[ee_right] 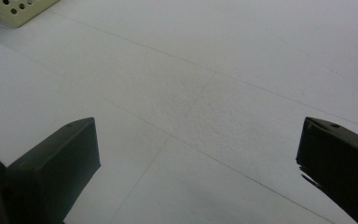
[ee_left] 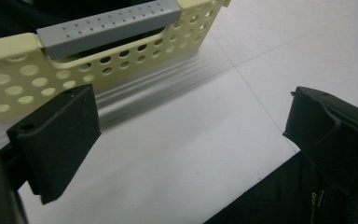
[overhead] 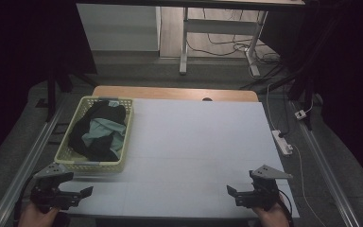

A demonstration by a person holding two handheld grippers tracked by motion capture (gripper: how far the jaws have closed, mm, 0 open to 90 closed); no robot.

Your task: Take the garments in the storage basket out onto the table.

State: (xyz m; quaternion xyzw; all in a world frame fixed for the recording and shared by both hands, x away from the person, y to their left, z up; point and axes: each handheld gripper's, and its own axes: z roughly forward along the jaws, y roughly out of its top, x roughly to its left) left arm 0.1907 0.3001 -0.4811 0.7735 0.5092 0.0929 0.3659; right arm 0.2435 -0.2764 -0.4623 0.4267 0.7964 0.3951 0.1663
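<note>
Yellow basket (overhead: pixel 73 161): perforated plastic with a grey handle strip, at the left side of the white table (overhead: pixel 194 142) — its near wall just beyond the left gripper.
Clothes (overhead: pixel 99 131): black and pale teal garments piled loosely inside the basket.
Left gripper (overhead: pixel 86 191): low at the table's near left corner, jaws spread wide with nothing between them, pointing inward along the near edge.
Right gripper (overhead: pixel 231 191): near right corner, jaws wide apart too — bare white surface between them, well apart from the basket.
</note>
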